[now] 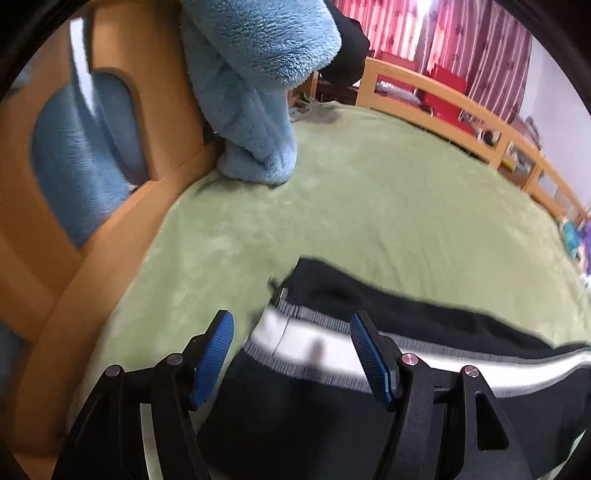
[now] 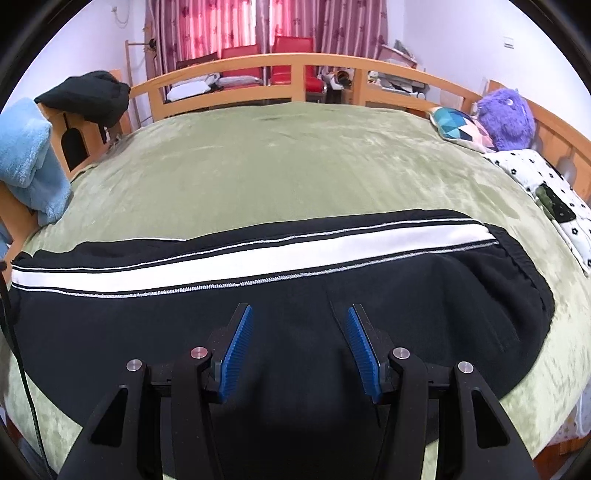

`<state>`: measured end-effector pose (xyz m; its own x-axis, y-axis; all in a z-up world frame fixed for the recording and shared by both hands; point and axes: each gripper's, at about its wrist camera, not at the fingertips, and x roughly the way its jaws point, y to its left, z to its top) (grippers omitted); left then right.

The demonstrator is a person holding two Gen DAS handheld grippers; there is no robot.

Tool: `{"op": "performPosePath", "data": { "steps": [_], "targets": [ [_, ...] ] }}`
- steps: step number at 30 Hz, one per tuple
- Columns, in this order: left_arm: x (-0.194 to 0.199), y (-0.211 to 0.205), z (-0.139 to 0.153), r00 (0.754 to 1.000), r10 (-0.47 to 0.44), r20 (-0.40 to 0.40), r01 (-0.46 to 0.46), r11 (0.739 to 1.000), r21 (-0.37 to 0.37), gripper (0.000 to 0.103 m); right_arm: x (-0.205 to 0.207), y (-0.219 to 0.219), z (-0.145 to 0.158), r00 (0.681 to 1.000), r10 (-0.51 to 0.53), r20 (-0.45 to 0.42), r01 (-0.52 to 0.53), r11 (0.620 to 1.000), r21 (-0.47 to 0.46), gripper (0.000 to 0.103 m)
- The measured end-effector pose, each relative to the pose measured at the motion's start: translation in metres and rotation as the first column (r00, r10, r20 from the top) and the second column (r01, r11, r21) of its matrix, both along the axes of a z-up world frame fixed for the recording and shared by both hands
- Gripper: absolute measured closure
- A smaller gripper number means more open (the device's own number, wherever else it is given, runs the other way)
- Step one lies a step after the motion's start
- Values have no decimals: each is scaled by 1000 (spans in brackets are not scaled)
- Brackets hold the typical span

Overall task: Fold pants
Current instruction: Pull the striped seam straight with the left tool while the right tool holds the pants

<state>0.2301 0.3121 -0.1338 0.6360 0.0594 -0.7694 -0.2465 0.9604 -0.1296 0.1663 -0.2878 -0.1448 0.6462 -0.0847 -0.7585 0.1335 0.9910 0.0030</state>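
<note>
The pants (image 2: pixel 280 314), black with a white side stripe edged in grey stitching, were laid lengthwise across the near part of a bed covered by a green blanket (image 2: pixel 295 166); they were seen folded so that the stripe ran from one side of the right wrist view to the other, with the waistband end turned toward the right of that view.

The right gripper (image 2: pixel 299 347) was held above the black cloth, below the stripe; its jaws were parted, and nothing was clamped between the blue pads, only the flat fabric being seen through the gap.

The left gripper (image 1: pixel 291 354) was held over the end of the pants (image 1: pixel 369 332), where the white stripe and the grey trim met the blanket (image 1: pixel 369 206); its jaws were spread apart, and the pads were not pressed on the cloth; the edge of the garment was seen between them, blurred, so whether it was touched could not be told.

A light blue fleece garment (image 1: pixel 255 92) was draped over the wooden bed frame (image 1: pixel 166 110) at the far left; a black garment (image 2: pixel 88 96) was hung on the frame corner; a purple plush toy (image 2: pixel 506 118) and a patterned cushion (image 2: pixel 458 129) were set at the far right of the bed; red curtains (image 2: pixel 229 29) were hung behind the rail.
</note>
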Motion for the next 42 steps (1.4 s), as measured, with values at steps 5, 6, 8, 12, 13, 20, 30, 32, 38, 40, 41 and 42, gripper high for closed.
{"op": "performPosePath", "data": {
  "steps": [5,6,8,12,13,20,30,32,38,40,41,42],
  "targets": [
    [54,4,-26,998,-34,-54,33,999,-16,38,15,6,-11,999,16,-29,-16,999,-28,51],
    [62,0,-33,995,-48,-86,45,999,-27,42,18,7,-14,999,15,-38,-16,1000,-26,51],
    [71,-3,-44,987,-103,-125,85,986,-145,78,22,9,-19,999,11,-51,-13,1000,-24,51],
    [72,-13,-13,985,-168,30,170,946,-276,84,29,13,-27,998,8,-70,-10,1000,-27,51],
    [70,-13,-2,984,-164,71,177,943,-281,84,31,14,-29,997,7,-71,-9,1000,-28,51],
    [67,-9,32,988,-68,138,83,991,-106,84,39,15,-27,998,-4,-58,2,1000,-31,51],
    [58,15,-24,997,66,-31,-67,997,-40,22,41,14,-33,997,5,-82,-7,999,-31,51],
    [40,15,-18,999,40,-34,-42,998,-46,22,38,13,-34,997,8,-83,-9,1000,-17,51],
    [5,28,-26,998,19,-53,-22,998,-64,21,26,22,-46,994,27,-104,-25,999,20,51],
    [-6,36,-23,999,40,-16,-41,992,-122,20,20,26,-46,994,34,-106,-32,999,24,51],
    [-14,41,-18,998,51,38,-44,985,-165,20,16,28,-45,994,34,-106,-33,999,14,51],
    [-16,42,-16,997,59,53,-48,983,-178,15,14,28,-44,994,34,-105,-33,999,11,51]
  ]
}}
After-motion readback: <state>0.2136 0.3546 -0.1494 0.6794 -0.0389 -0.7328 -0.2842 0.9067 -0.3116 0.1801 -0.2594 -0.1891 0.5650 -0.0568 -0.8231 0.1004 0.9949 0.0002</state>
